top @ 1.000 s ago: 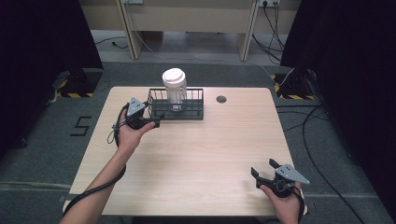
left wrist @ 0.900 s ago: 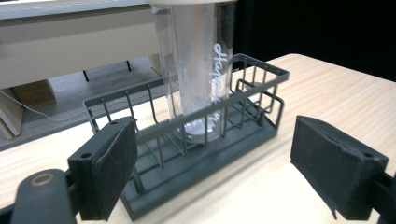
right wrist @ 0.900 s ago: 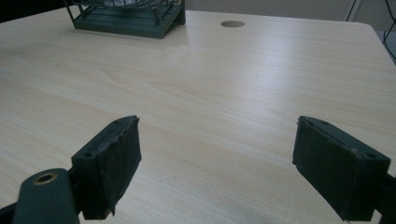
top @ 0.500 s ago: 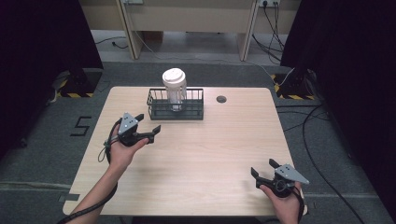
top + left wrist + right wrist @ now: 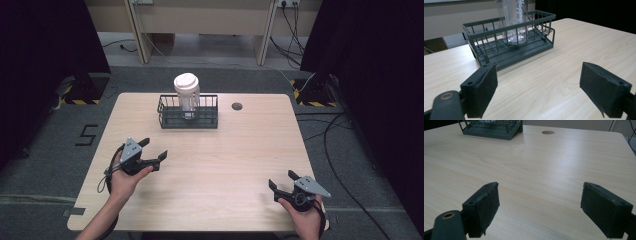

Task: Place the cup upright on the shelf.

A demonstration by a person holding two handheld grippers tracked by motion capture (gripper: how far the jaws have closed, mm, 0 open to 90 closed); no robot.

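Note:
A clear plastic cup with a white lid stands upright inside a dark wire basket at the back middle of the wooden table. My left gripper is open and empty over the table's left side, well in front of the basket. In the left gripper view the basket and the cup lie ahead, beyond the open jaws. My right gripper is open and empty near the table's front right corner. In the right gripper view the basket sits far off at the top left.
A round cable hole lies in the tabletop to the right of the basket, and shows as a cable hole in the right gripper view. Dark curtains flank the table. Cables trail on the floor at the right.
My left gripper has drawn back from the basket's left end toward the table's front left. The cup stays in the basket. The right gripper has not moved.

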